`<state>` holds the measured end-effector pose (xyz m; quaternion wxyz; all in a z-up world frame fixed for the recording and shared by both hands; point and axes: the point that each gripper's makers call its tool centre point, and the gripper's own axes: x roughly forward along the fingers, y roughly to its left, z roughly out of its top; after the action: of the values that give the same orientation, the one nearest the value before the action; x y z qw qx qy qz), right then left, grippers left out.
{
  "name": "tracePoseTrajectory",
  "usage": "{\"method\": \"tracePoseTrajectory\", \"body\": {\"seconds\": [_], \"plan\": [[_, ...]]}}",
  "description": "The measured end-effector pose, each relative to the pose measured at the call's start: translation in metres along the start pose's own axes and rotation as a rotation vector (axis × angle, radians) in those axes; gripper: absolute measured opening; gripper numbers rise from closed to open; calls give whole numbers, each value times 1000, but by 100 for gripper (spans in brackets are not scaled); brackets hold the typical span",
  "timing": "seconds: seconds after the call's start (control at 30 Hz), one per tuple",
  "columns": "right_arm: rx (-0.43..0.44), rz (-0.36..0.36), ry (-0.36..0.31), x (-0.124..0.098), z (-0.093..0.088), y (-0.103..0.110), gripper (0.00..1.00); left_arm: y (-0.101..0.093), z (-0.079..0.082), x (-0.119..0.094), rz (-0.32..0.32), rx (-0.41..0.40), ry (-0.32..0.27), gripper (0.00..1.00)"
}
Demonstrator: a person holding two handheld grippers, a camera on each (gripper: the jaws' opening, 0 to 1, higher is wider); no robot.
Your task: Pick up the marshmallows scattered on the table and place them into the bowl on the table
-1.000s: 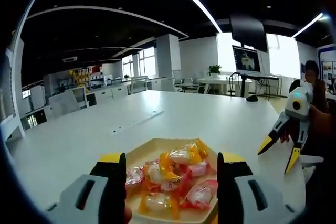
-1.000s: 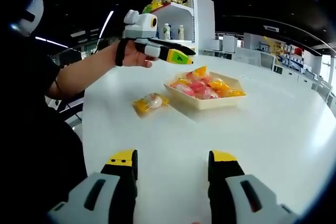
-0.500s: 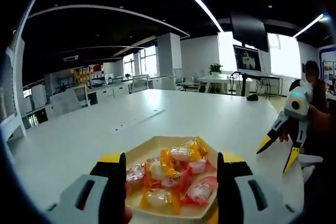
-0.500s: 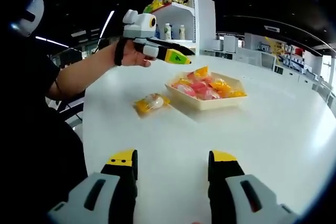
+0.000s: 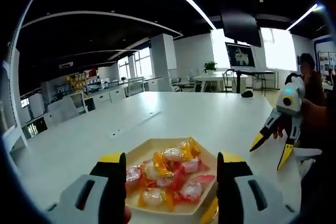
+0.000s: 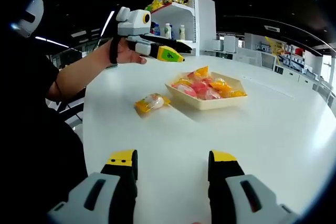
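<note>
Left claw (image 6: pixel 176 52) has drawn back; marshmallow (image 6: pixel 150 102) lies below it.

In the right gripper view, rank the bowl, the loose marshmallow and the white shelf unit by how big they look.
1. White shelf unit, though it stands farther back, so its true size is unsure.
2. Bowl.
3. Loose marshmallow on the table beside the bowl.

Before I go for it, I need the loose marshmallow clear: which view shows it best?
The right gripper view: the loose marshmallow lies whole on the table beside the bowl. The left gripper view catches a yellow sliver at the bowl's edge.
</note>
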<state>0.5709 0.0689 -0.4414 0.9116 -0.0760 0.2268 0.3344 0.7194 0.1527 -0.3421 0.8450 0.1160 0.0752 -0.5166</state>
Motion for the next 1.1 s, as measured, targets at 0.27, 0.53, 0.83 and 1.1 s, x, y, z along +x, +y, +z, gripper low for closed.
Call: {"method": "tracePoseTrajectory", "body": {"seconds": [0.27,0.53,0.83,1.1], "plan": [[4,1,-1,1,-1,1,54,0,-2,-3,3,8,7,70],[0,3,-3,2,2,1,54,-3,-6,-6,-16,21,21,68],[1,6,-1,4,1,2,54,-8,-5,-13,-38,40,26,67],[0,7,1,4,1,2,54,-17,-5,-19,-97,40,22,66]]}}
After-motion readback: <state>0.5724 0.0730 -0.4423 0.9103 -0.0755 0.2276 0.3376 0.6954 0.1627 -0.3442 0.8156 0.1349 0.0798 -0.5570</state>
